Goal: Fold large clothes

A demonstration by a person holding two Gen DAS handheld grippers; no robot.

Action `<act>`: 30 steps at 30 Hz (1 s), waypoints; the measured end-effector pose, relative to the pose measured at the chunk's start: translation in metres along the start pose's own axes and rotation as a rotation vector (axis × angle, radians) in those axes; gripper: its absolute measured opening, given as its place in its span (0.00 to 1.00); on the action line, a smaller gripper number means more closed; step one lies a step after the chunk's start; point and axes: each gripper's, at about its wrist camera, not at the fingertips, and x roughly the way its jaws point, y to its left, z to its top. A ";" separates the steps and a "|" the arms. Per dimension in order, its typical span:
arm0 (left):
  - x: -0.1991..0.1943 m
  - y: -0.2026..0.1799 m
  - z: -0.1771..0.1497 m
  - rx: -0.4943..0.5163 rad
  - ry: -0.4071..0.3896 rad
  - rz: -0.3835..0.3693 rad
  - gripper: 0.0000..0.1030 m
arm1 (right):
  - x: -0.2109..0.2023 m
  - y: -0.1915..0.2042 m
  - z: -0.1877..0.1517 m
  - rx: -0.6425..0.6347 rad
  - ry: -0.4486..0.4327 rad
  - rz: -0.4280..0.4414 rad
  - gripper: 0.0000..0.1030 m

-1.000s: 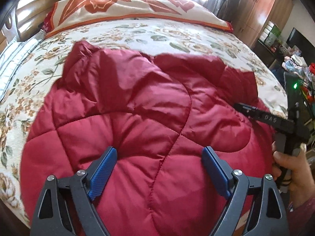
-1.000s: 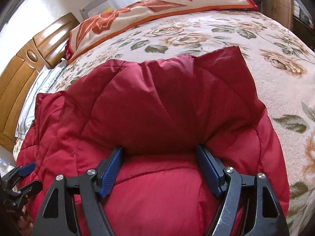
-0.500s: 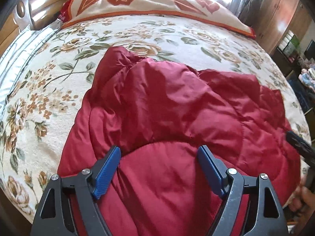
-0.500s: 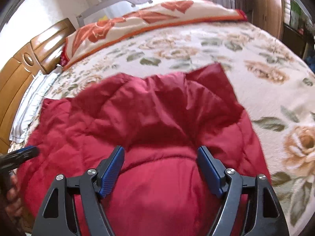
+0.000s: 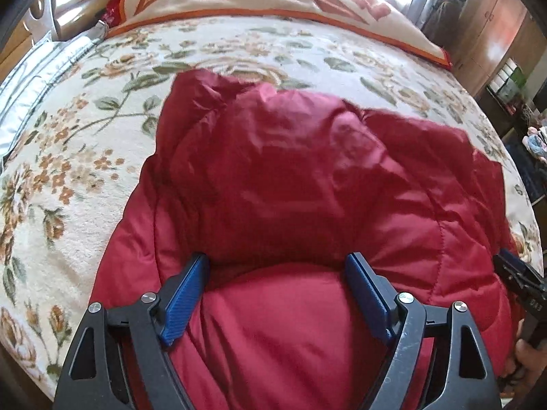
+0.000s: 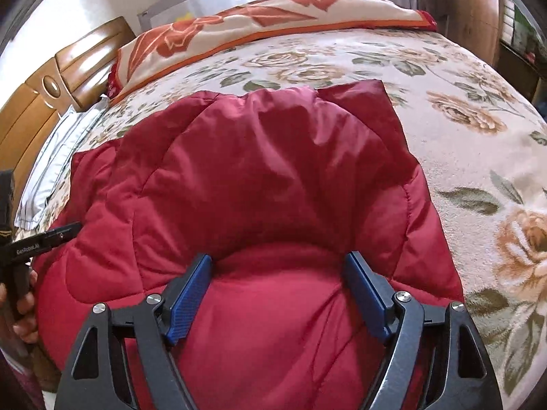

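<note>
Bed: floral bedspread [image 5: 85, 157], wooden headboard [image 6: 41, 102] left, orange-patterned blanket [image 6: 273, 17] at the far edge. Red quilted jacket [image 5: 307, 177] lies on my near side, folded over. My left gripper [image 5: 277, 287] and right gripper [image 6: 278, 283] both spread wide over a bulging fold; contact unclear.

Quilted jacket [image 5: 307, 188]: solid dark red, stitched panels. Bedspread [image 6: 478, 109]: cream with tan roses, green leaves. Folded blanket [image 6: 256, 24] at far edge: cream, large orange-red flowers, orange border. Headboard [image 6: 51, 82]: honey-brown wood. Gripper finger pads [image 5: 186, 294]: blue on black frames.
</note>
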 end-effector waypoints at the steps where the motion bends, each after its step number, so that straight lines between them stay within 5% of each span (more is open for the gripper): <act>1: -0.005 0.000 -0.002 -0.002 -0.006 -0.001 0.78 | -0.001 0.000 -0.001 0.000 -0.001 -0.001 0.77; 13: -0.103 0.010 -0.078 0.015 -0.114 -0.067 0.75 | -0.046 0.006 -0.015 -0.006 -0.093 0.013 0.77; 19: -0.109 -0.005 -0.098 0.076 -0.094 -0.067 0.73 | -0.095 0.025 -0.044 -0.083 -0.137 0.058 0.79; 24: -0.111 -0.021 -0.109 0.132 -0.094 -0.008 0.71 | -0.068 0.019 -0.073 -0.114 -0.031 -0.011 0.79; 30: -0.102 -0.012 -0.110 0.119 -0.085 -0.009 0.72 | -0.060 0.006 -0.088 -0.084 -0.039 -0.016 0.81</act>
